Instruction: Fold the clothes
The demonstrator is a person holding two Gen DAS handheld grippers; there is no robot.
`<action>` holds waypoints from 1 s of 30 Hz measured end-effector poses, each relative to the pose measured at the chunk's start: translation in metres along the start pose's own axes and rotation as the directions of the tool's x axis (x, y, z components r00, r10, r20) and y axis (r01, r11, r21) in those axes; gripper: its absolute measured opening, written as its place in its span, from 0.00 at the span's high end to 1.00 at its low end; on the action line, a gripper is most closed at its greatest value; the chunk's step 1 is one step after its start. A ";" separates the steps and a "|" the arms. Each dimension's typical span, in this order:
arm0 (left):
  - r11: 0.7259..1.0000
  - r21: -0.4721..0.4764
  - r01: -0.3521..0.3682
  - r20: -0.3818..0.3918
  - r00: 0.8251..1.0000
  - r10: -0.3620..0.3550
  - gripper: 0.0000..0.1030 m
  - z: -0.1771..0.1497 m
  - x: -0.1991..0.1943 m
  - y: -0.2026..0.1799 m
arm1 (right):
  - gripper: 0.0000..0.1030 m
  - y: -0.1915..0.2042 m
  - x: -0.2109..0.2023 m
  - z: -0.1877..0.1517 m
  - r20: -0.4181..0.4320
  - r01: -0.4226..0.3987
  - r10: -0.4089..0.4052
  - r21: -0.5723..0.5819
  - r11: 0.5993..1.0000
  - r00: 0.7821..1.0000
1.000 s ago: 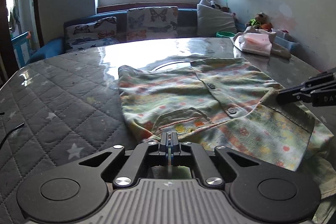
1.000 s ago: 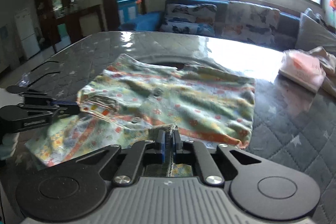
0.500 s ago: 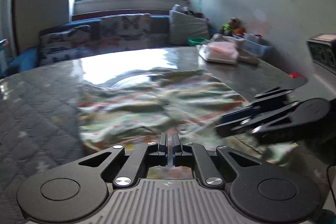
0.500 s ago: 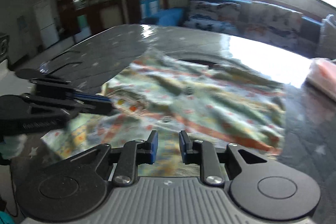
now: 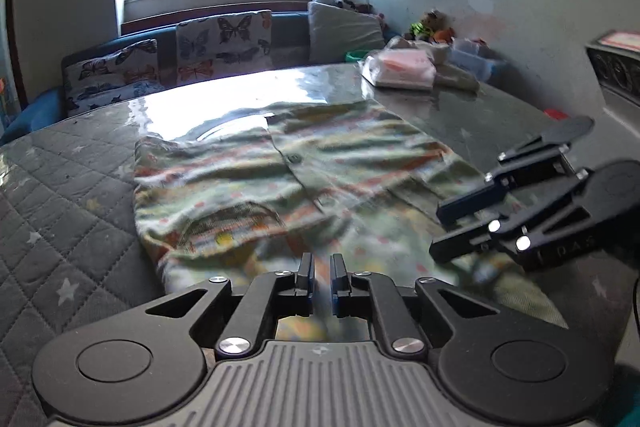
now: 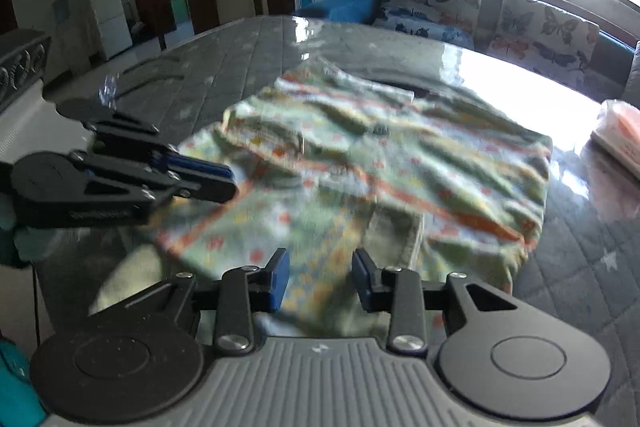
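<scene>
- Shirt (image 5: pixel 304 183): a small buttoned garment in green with orange stripes and dots lies spread on the quilted grey table cover (image 5: pixel 72 195), partly folded, its upper layer turned over the lower part nearest both cameras.
- Its near hem is hidden behind the left gripper (image 5: pixel 320 273) in the left wrist view and behind the right gripper (image 6: pixel 318 277) in the right wrist view, so the edge closest to the person cannot be made out.
- Motion blur softens the cloth in both views; the folded strip (image 6: pixel 396 231) just ahead of the right fingers is probably a sleeve or cuff, though the blur leaves that unsure.
- A white packet with a pink print (image 5: pixel 400 67) sits at the far side of the table, well apart from the shirt; in the right wrist view it is cut off by the frame edge.
- A second ago each gripper pinched the near edge of the shirt, with fabric bunched between closed fingers. Now that fabric has dropped flat and both grippers have drawn back slightly from it.
- The left gripper's jaws are opening and stand at a narrow slit; the pads do not press on anything, and the shirt shows only as a blur behind the gap.
- The right gripper's jaws are opening and stand clearly wider, blue pads (image 6: pixel 278 277) apart; the shirt lies beneath and beyond them, gripped by neither pad.
</scene>
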State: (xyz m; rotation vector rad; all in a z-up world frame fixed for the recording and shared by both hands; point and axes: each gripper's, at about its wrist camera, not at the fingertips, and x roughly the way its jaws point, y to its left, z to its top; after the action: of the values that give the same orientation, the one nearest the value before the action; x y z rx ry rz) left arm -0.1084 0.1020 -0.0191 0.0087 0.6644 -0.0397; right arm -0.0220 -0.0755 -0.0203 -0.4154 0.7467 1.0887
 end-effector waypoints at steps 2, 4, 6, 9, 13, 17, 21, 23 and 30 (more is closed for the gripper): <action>1.000 0.017 -0.017 -0.001 1.000 0.017 0.86 -0.007 -0.004 -0.004 | 0.67 0.001 -0.004 -0.003 -0.001 0.008 -0.008 -0.008 1.000 1.000; 1.000 0.010 -0.029 0.006 1.000 0.029 0.85 -0.010 -0.012 -0.005 | 0.67 0.000 -0.010 -0.003 0.006 0.011 -0.011 -0.005 1.000 1.000; 0.999 -0.008 -0.039 0.011 0.999 0.040 0.81 -0.013 -0.020 -0.003 | 0.66 0.001 -0.016 -0.004 0.015 0.011 -0.011 -0.012 1.000 1.000; 0.998 -0.024 -0.066 -0.006 0.998 0.065 0.78 -0.021 -0.023 0.001 | 0.66 0.000 -0.014 -0.009 -0.001 0.016 -0.016 -0.009 1.000 1.000; 0.996 -0.017 -0.089 -0.013 0.996 0.089 0.73 -0.025 -0.030 0.000 | 0.66 0.002 -0.016 -0.011 0.006 0.023 -0.023 -0.015 1.000 1.000; 0.994 0.006 -0.110 -0.031 0.993 0.110 0.72 -0.030 -0.032 -0.004 | 0.65 0.002 -0.016 -0.012 0.015 0.027 -0.026 -0.008 1.000 1.000; 0.995 -0.033 -0.096 -0.035 0.995 0.094 0.71 -0.022 -0.045 -0.006 | 0.64 0.001 -0.016 -0.014 0.009 0.030 -0.030 -0.010 0.999 1.000; 0.995 -0.078 -0.062 -0.037 0.998 0.059 0.63 -0.016 -0.056 -0.005 | 0.61 0.001 -0.025 -0.013 0.018 0.037 -0.037 -0.025 0.999 0.999; 0.981 -0.189 0.046 -0.120 0.990 -0.070 0.55 -0.008 -0.061 -0.020 | 0.56 0.003 -0.047 -0.017 -0.006 0.071 -0.073 -0.139 0.988 0.997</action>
State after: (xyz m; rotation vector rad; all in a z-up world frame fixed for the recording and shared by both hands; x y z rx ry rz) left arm -0.1619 0.0846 0.0127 -0.1900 0.7932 -0.0332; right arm -0.0433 -0.1156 0.0022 -0.5633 0.6622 1.0745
